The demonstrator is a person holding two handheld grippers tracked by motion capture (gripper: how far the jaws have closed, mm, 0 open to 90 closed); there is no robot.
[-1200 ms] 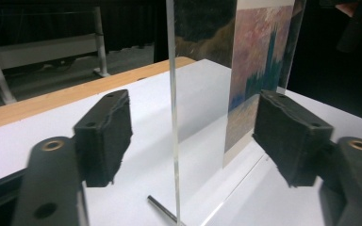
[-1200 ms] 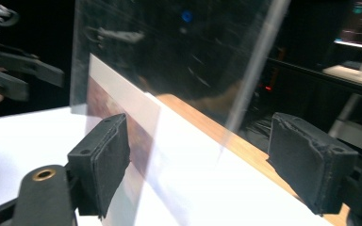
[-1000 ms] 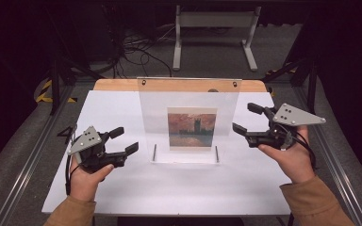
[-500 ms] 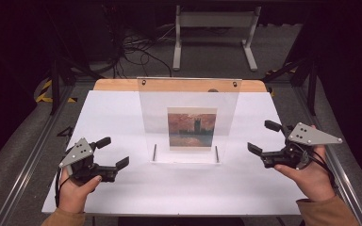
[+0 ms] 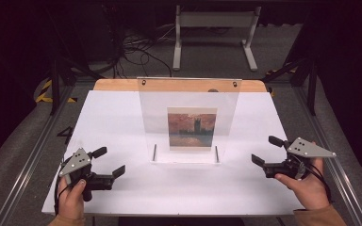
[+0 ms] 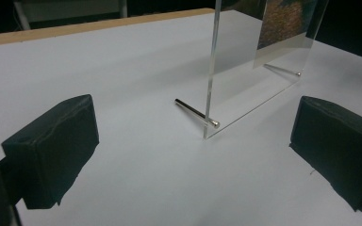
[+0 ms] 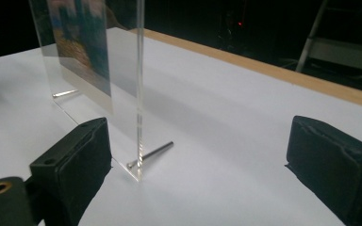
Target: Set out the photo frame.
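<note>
A clear acrylic frame (image 5: 188, 117) stands upright in the middle of the white table (image 5: 118, 117), resting on two thin metal pins (image 5: 154, 152). A reddish landscape picture (image 5: 191, 128) sits inside it. My left gripper (image 5: 109, 161) hovers low at the near left, apart from the frame, and points at its left edge (image 6: 212, 70). Its jaws have just been opening and stand open with nothing between them (image 6: 193, 146). My right gripper (image 5: 265, 150) mirrors it at the near right, also freshly opened and empty (image 7: 202, 165), facing the frame's right edge (image 7: 140, 84) and pin (image 7: 153, 153).
A wooden strip (image 5: 118, 84) runs along the table's far edge. Behind it on the dark floor stand a white metal stand (image 5: 214, 28) and loose cables (image 5: 136, 47). Metal rails (image 5: 37, 150) flank both sides. Bare white surface lies around the frame.
Both hands have sunk and drawn back toward the table's near edge; the right one dropped farther. Both pairs of jaws look slightly wider. The frame has not moved.
</note>
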